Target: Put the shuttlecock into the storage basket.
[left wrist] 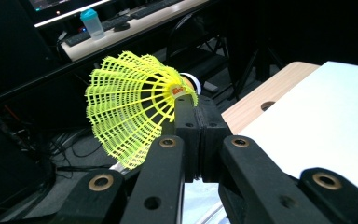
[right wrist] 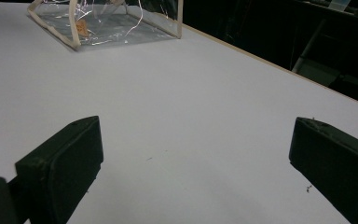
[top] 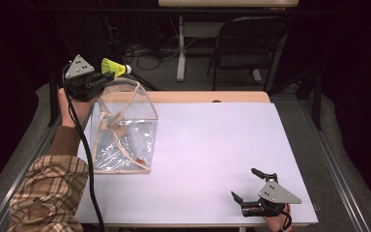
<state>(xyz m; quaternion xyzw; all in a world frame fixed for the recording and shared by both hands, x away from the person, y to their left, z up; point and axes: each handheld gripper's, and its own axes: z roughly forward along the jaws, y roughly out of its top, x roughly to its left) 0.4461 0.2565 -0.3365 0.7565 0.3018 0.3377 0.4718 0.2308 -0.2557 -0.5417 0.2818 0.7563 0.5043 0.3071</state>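
Above the clear plastic pouch with cream trim (top: 125, 128) at the table's far left, the left gripper (top: 104, 77) is clamped on the yellow mesh-skirted plastic shuttlecock (left wrist: 135, 105), a featherlight, crushable thing best pinched near its cork, while the right gripper (top: 247, 186) rests agape.

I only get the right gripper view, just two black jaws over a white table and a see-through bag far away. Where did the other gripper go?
Observer: The left gripper is held up above the far left corner of the clear bag.
Operator: Is it holding something?
Observer: Yes, its jaws are shut on a yellow shuttlecock, gripped at the narrow end of the skirt, next to the cork.
Operator: Is the bag open?
Observer: Yes, its top stands open, right below the shuttlecock.
Operator: And where's my gripper?
Observer: The right gripper rests low at the table's near right corner, jaws open.
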